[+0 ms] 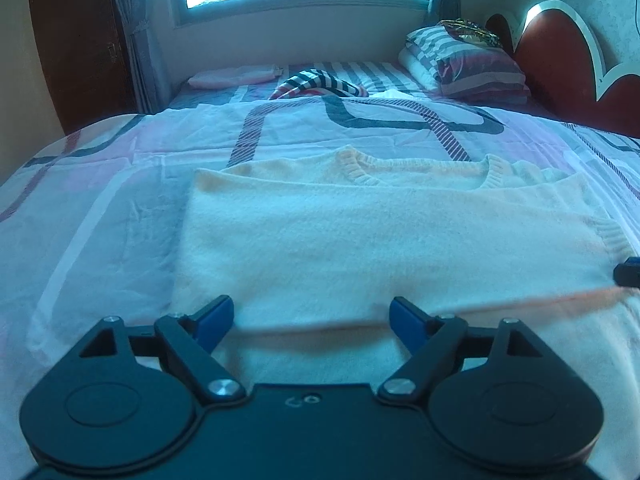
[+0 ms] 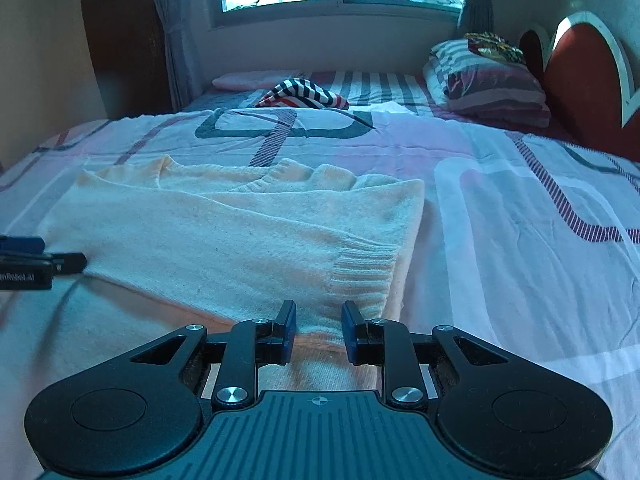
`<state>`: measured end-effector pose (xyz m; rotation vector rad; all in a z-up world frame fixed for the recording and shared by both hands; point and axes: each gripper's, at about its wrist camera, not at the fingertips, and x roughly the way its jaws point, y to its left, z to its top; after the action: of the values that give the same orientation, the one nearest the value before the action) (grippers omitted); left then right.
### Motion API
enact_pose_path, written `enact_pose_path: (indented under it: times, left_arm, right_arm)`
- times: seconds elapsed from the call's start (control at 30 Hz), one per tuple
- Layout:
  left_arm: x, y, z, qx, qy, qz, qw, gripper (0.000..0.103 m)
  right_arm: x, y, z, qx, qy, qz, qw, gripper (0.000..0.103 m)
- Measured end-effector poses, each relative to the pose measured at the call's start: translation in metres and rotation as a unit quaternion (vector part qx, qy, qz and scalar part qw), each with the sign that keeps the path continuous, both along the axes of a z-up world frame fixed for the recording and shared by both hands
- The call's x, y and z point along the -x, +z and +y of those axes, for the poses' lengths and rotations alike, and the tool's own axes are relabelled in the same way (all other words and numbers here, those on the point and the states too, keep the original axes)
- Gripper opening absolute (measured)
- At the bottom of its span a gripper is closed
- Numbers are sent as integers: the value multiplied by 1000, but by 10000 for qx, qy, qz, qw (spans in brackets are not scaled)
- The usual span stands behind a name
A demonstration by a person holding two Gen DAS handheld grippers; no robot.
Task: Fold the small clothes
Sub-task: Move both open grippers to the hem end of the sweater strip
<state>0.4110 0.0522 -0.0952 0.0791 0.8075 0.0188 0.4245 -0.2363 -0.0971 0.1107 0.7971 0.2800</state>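
A cream knit sweater (image 1: 380, 232) lies flat on the bed, folded into a rectangle, neckline at the far side. In the left wrist view my left gripper (image 1: 312, 320) stands wide open over the sweater's near folded edge, with cloth below its blue pads but none pinched. In the right wrist view the sweater (image 2: 240, 232) shows a ribbed cuff near its right corner. My right gripper (image 2: 319, 332) sits just before that corner, its jaws a narrow gap apart over the cloth, pads not pressing it. The left gripper's tip (image 2: 40, 260) shows at the left edge.
The patterned pink and white bedsheet (image 1: 120, 200) spreads around the sweater. A striped garment (image 2: 304, 96) and a pink folded item (image 2: 252, 79) lie at the far end. Stacked striped pillows (image 2: 488, 80) and a red headboard (image 2: 580, 80) stand at the right.
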Motion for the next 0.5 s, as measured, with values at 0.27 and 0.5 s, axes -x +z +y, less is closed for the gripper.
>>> enact_pose_path:
  times: [0.27,0.5]
  left_arm:
    - [120,1,60,309,173,256,9990,77]
    - [205,7,97,750,345,301,9961,72]
  right_arm:
    - [107,3,-46,-558,-5,518,9971,52]
    - [199,3,-56,-580,-300,821,9945,51]
